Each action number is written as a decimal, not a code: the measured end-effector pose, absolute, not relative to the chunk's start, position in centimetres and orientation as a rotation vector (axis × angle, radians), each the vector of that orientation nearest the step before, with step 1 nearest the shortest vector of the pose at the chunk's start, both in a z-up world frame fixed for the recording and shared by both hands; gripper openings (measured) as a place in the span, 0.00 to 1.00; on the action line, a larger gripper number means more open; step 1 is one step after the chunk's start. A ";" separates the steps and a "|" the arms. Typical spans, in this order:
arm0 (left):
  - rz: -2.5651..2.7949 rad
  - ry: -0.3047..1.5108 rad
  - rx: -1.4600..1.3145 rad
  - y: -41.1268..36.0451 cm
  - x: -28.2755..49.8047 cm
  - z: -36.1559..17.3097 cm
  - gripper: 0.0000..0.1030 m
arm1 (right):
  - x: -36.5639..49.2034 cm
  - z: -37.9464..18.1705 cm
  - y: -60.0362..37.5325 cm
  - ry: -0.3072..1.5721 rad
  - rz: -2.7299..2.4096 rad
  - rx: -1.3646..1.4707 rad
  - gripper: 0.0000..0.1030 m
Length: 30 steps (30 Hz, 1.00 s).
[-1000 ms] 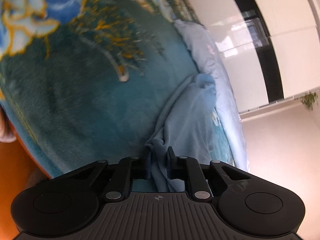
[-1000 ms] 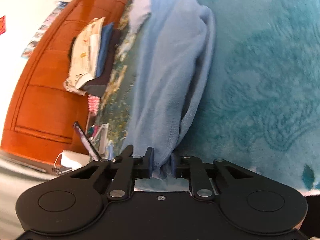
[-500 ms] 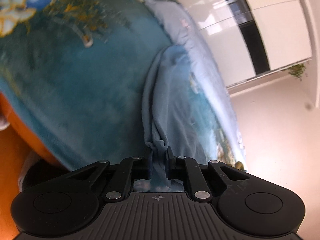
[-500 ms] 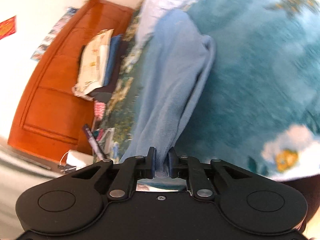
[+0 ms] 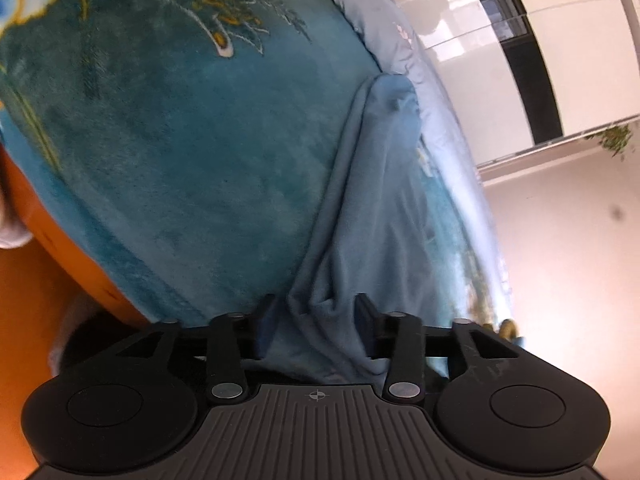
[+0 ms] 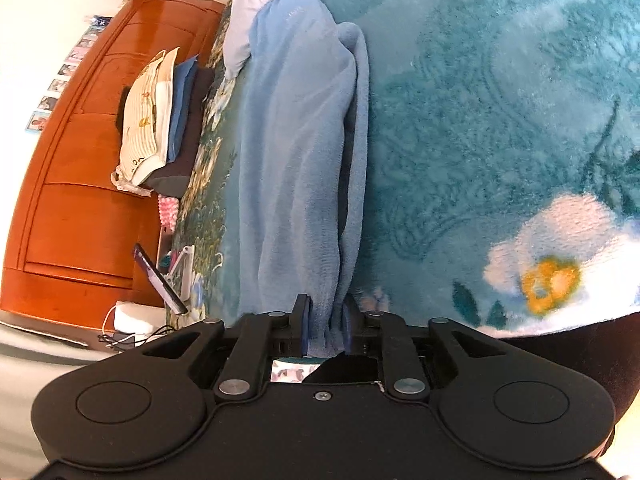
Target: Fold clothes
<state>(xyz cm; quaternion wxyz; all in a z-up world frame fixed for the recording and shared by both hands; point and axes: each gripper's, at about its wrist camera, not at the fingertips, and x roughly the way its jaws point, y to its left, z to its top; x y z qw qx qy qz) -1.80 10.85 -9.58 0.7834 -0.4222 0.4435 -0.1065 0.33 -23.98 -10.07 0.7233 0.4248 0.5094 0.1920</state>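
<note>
A light blue fleece garment (image 5: 380,208) lies stretched in a long strip over the teal flowered blanket (image 5: 200,140). One bunched end sits between the fingers of my left gripper (image 5: 316,316), which stands open with its jaws well apart and the cloth loose in the gap. In the right wrist view the same garment (image 6: 296,140) runs away from me, folded lengthwise with a doubled edge on its right side. My right gripper (image 6: 325,320) is shut on its near end, just above the blanket (image 6: 480,120).
A pale blue sheet (image 5: 400,40) lies past the garment's far end. A wooden headboard (image 6: 80,200) stands left of the bed, with a stack of folded clothes (image 6: 160,120), a phone (image 6: 160,276) and a white charger (image 6: 132,314) beside it. The bed's orange edge (image 5: 60,240) is near the left gripper.
The left gripper's jaws have spread apart, releasing the bunched end it was pinching. Both grippers swung and came lower to the blanket; the right one keeps its hold.
</note>
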 end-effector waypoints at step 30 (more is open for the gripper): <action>-0.368 0.813 -1.027 11.5 3.1 -0.8 0.11 | 5.6 -2.0 -25.5 0.901 0.529 0.991 0.15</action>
